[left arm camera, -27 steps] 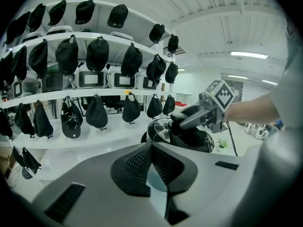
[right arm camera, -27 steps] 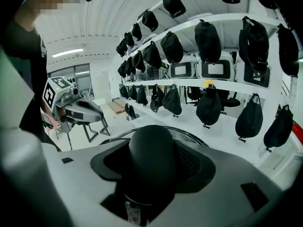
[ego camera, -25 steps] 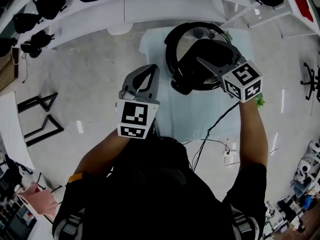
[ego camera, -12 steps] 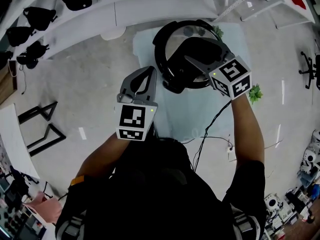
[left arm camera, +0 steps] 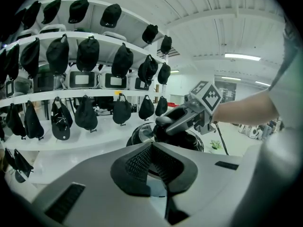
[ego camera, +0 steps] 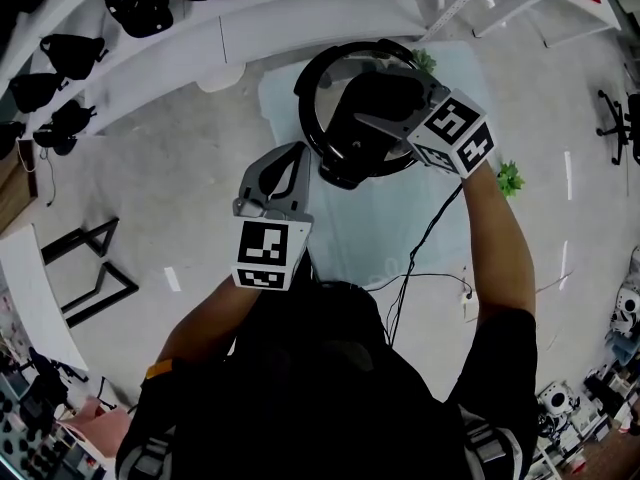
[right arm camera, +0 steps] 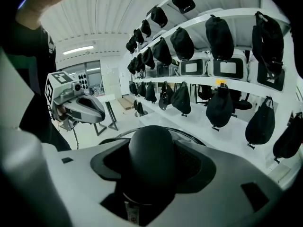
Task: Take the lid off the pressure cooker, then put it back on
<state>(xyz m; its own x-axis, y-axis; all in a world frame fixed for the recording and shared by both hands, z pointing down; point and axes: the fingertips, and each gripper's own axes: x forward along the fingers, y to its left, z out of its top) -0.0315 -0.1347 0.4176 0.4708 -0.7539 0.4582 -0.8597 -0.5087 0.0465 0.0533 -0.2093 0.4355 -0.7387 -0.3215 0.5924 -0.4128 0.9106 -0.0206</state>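
Right tool [ego camera: 372, 100] pinched around black knob [right arm camera: 151, 155] of lid [ego camera: 330, 73], over centre of pressure cooker [ego camera: 342, 173]. Glass lid with dark rim; cannot tell whether seated on pressure cooker or raised just off it. Pressure cooker standing on pale surface [ego camera: 350, 233]. Left tool [ego camera: 292, 158] just beside pressure cooker on near left, apart from it, pressed together with nothing pinched. Behind pressure cooker, white shelves [left arm camera: 94, 96] hung with dark headgear [left arm camera: 87, 53].
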